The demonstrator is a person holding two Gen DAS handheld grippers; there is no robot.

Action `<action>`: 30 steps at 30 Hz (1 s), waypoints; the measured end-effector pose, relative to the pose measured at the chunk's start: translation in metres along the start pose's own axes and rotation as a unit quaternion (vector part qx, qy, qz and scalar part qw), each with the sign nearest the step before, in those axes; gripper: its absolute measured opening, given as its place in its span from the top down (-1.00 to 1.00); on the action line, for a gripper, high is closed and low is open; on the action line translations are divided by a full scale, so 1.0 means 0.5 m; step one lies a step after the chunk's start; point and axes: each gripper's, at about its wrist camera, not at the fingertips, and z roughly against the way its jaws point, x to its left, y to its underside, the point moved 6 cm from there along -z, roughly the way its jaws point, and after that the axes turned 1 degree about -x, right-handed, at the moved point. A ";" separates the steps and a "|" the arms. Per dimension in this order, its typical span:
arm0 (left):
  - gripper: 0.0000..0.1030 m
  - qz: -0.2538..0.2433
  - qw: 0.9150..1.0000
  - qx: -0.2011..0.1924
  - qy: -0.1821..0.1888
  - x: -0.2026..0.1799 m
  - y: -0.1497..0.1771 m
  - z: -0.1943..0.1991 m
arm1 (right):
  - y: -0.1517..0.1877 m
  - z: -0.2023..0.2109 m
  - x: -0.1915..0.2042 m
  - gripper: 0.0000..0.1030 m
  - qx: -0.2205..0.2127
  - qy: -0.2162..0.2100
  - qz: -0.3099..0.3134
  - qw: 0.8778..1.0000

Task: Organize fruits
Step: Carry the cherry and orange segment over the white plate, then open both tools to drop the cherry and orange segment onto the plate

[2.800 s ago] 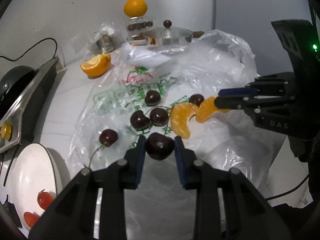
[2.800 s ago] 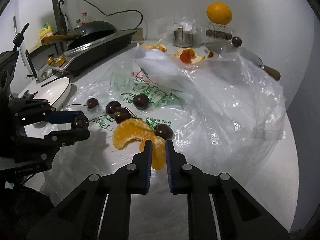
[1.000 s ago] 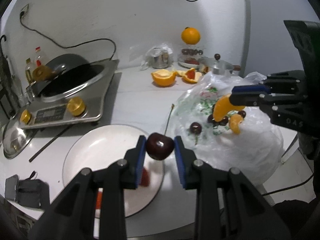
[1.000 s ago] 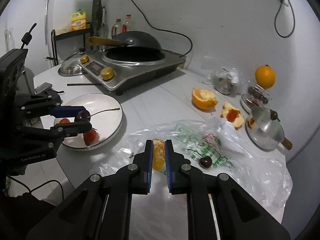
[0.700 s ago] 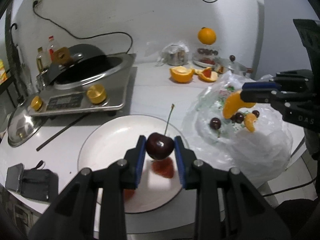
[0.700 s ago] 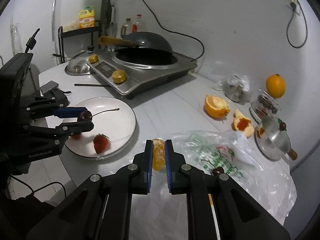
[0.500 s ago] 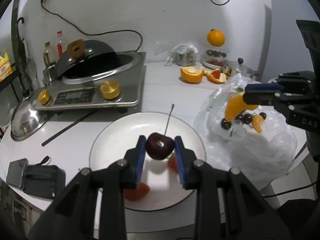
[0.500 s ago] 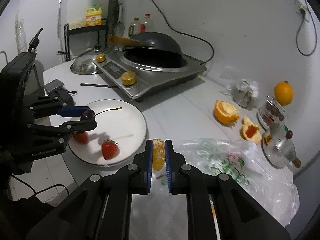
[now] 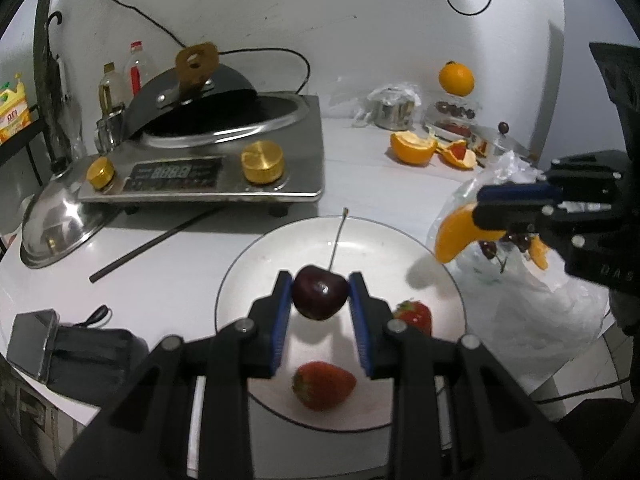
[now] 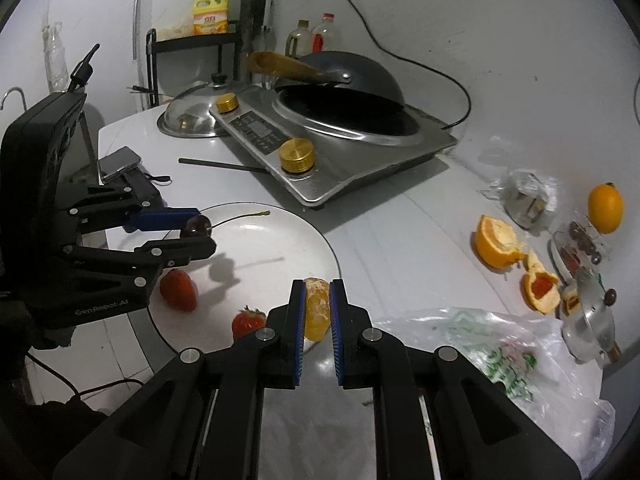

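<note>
My left gripper (image 9: 320, 297) is shut on a dark cherry (image 9: 319, 295) with a long stem, held above the white plate (image 9: 280, 248); it also shows in the right wrist view (image 10: 196, 227). My right gripper (image 10: 317, 300) is shut on an orange segment (image 10: 317, 312) over the plate's right rim (image 10: 304, 224); the segment shows in the left wrist view (image 9: 454, 236). Two strawberries (image 9: 322, 385) (image 9: 412, 314) lie on the plate. More cherries (image 9: 490, 248) and a segment (image 9: 538, 252) lie on the plastic bag (image 9: 532, 300).
An induction cooker with a wok (image 9: 208, 160) stands behind the plate, a steel lid (image 9: 56, 224) and a black stick (image 9: 152, 240) to its left. Orange peels (image 9: 414, 148), a whole orange (image 9: 456, 79) and a small pot lid (image 10: 588, 316) are far right. A phone (image 9: 30, 344) lies at the front left.
Both grippers have carried their fruit leftward from the plastic bag to over the plate. The plate and strawberries now sit directly below the cherry, and the orange segment has reached the plate's rim.
</note>
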 end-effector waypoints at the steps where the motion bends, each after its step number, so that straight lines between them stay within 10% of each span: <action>1: 0.43 0.001 1.000 0.001 0.001 0.003 0.000 -0.004 | -0.003 -0.008 0.004 0.76 0.002 -0.002 0.001 1.000; 30: 0.41 -0.013 0.998 0.052 0.032 -0.023 0.024 -0.095 | 0.032 -0.130 0.005 0.75 0.049 -0.031 -0.035 0.998</action>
